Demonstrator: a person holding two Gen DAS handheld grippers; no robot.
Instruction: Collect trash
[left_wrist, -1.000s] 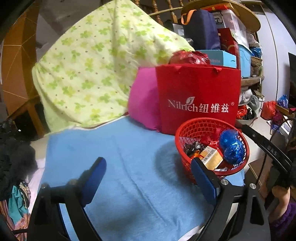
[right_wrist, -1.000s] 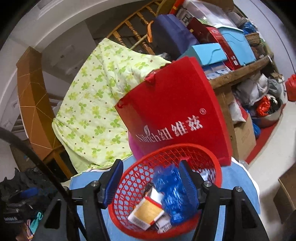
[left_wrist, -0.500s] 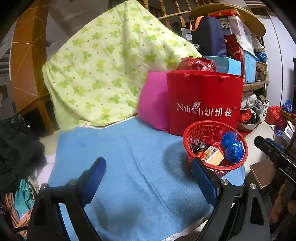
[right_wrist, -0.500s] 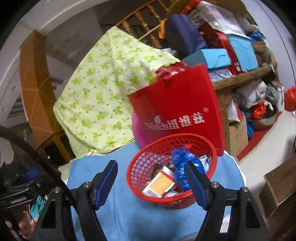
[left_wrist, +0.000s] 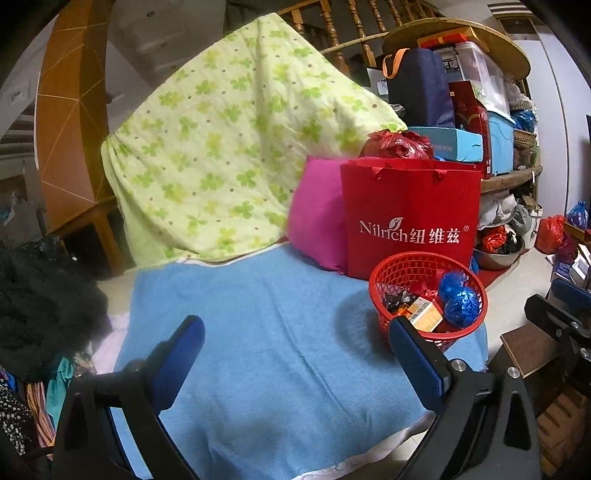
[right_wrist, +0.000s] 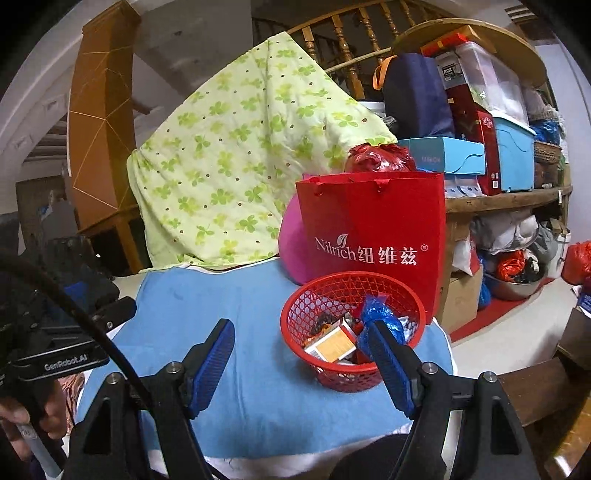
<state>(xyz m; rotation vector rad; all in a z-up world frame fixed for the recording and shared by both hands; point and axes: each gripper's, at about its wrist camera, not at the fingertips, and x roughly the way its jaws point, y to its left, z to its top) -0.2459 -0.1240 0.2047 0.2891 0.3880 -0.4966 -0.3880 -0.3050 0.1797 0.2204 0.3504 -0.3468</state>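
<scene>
1. Cluttered storeroom: stair rails at the back, loaded shelves off to the right, and straight ahead of both grippers a blue towel (left_wrist: 280, 332) spread over the surface, with a green quilt (left_wrist: 229, 140) draped behind it.
2. The red basket (right_wrist: 354, 373) sits on the towel's far right corner, just ahead of the right gripper (right_wrist: 306, 358), tight against a red bag (right_wrist: 373, 236). A pink cushion (left_wrist: 317, 218) is wedged left of the bag.
3. Trash is in the basket: blue foil wads (left_wrist: 460, 299), an orange-and-white box (right_wrist: 332, 345), dark wrappers.
4. Right gripper: jaws parted, nothing between them, its right finger in front of the basket rim.
5. Left gripper (left_wrist: 295, 358): jaws opening, close to full spread, empty, bare towel beneath.
6. I see no loose trash on the towel, so I'd judge this a pull-back and scan for leftovers.
7. To do it well: keep both grippers clear of the rim, since the light basket sits near the edge and a nudge could tip it.
8. If another scrap turns up, come down from above with jaws wide, then release low over the basket's centre.
</scene>
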